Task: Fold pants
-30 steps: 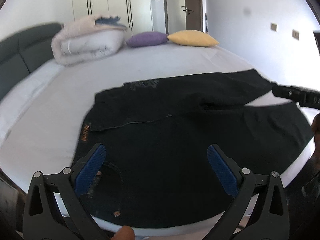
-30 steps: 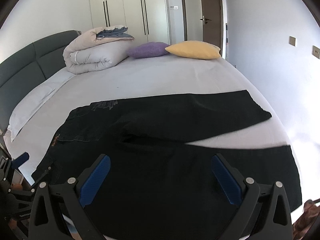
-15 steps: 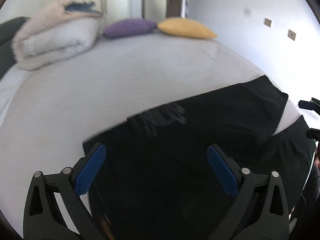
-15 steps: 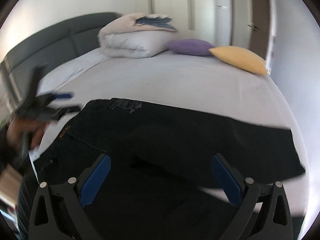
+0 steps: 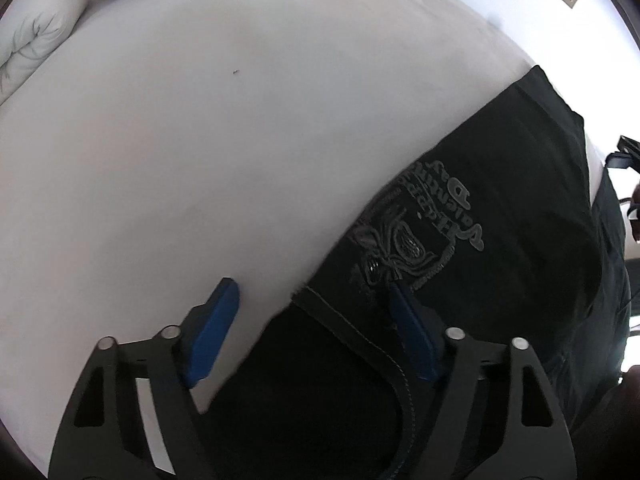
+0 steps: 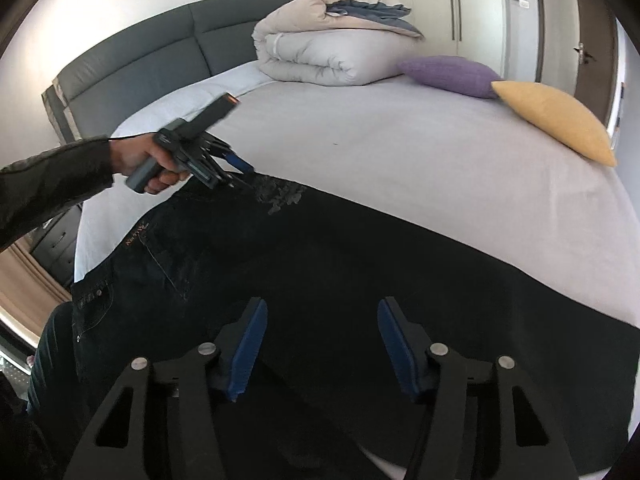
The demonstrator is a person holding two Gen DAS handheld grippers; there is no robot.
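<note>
The left gripper (image 5: 310, 316) hangs low over the bed with its jaws spread apart, one blue pad over bare sheet, the other over the far waist corner of the black pants (image 5: 500, 240), whose printed pocket emblem sits just past it at one o'clock. From the other side, that gripper (image 6: 240, 174) shows at ten o'clock, held in the left hand (image 6: 140, 160), tips at the cloth edge. The right gripper (image 6: 320, 344) hovers parted above the dark legs, gripping nothing. The pants lie flat across the near side of the grey bed (image 6: 400, 148). A folded duvet (image 6: 320, 56), purple pillow (image 6: 448, 70) and yellow pillow (image 6: 556, 120) lie beyond, twelve to two o'clock.
</note>
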